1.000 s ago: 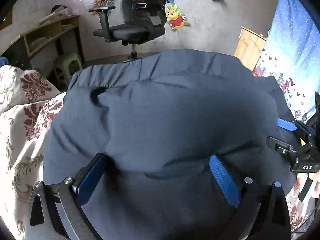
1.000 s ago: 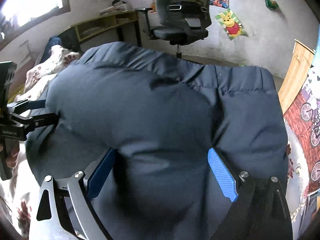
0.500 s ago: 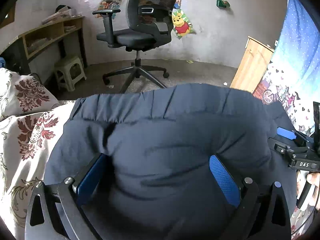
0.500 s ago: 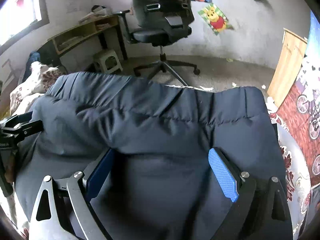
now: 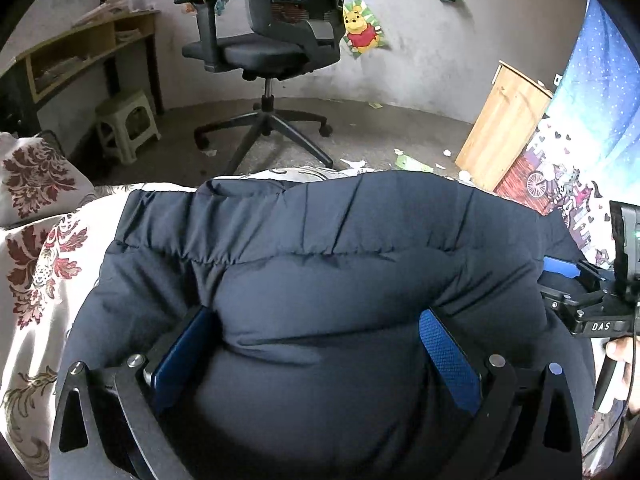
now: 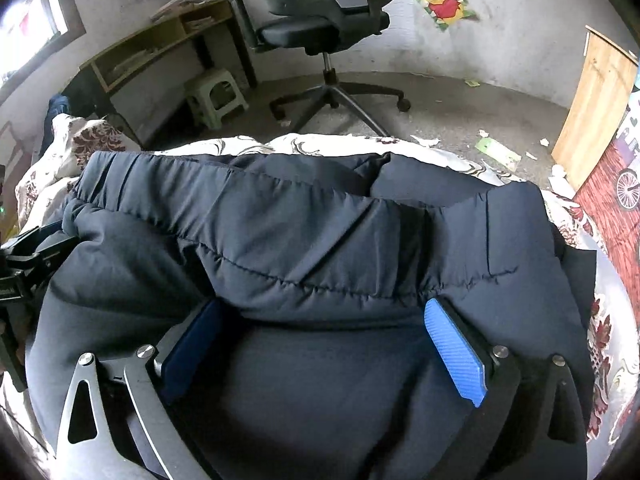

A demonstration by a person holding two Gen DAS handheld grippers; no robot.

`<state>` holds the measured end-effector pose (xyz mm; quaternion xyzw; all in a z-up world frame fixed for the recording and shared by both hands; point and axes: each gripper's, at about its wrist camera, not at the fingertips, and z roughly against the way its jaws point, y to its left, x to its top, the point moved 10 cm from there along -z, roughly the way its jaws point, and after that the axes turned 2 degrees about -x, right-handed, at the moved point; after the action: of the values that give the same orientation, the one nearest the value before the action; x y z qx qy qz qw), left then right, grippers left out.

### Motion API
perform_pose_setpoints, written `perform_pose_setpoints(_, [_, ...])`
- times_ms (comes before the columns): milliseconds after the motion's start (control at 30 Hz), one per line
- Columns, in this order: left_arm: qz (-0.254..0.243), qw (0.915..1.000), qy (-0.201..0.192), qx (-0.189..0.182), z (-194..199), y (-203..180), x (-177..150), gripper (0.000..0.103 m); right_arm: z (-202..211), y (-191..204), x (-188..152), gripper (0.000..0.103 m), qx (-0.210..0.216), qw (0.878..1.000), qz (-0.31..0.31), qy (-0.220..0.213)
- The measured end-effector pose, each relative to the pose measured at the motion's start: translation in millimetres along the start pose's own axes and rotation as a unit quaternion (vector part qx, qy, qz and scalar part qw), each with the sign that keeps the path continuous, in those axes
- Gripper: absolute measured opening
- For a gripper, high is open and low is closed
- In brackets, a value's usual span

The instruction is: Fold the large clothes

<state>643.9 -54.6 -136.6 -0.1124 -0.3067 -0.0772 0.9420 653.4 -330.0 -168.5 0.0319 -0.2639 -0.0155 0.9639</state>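
R claw (image 6: 320, 340): jaws wide & opening, padded navy jacket (image 6: 320, 240) bulging up between the blue pads (image 6: 452, 352). Can't tell if the pads press the cloth; it fills the gap edge to edge. Stitched hem band of the jacket runs across just ahead of the fingertips.

L claw (image 5: 316, 348): also wide, same jacket (image 5: 320, 260) heaped between its pads (image 5: 444, 356); cloth meets both pads, grip or not – can't tell. Quilted fold lies just beyond the tips.

Each claw shows at the other's frame edge: R claw (image 5: 592, 312) at right in the left wrist view w/ a hand (image 5: 624, 356) behind it, L claw (image 6: 28, 256) at left in the right wrist view. Jacket spans between them.

Jacket lies on a bed (image 6: 608, 340) w/ white-and-maroon floral cover, hem toward the far edge.

Beyond: office chair (image 5: 272, 40) on the floor (image 5: 380, 124), small stool (image 5: 126, 124) by a desk (image 6: 160, 52) w/ an open shelf holding papers, contents unclear. Wood cabinet (image 5: 504, 124) at right, bear poster (image 5: 360, 32) on the wall.
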Motion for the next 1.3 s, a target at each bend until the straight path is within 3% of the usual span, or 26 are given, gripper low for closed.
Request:
perform_pose_setpoints(600, [0.000, 0.9993, -0.036, -0.009, -7.2, 1.3, -0.2, 0.103, -10.4, 0.8, -3.4, 0.102, 0.016, 1.000, -0.006, -0.019])
perform_pose_setpoints(1300, [0.001, 0.9990, -0.043, -0.013, -7.4, -0.5, -1.5, 0.103, -9.8, -2.8, -5.0, 0.102, 0.015, 0.999, -0.005, -0.035])
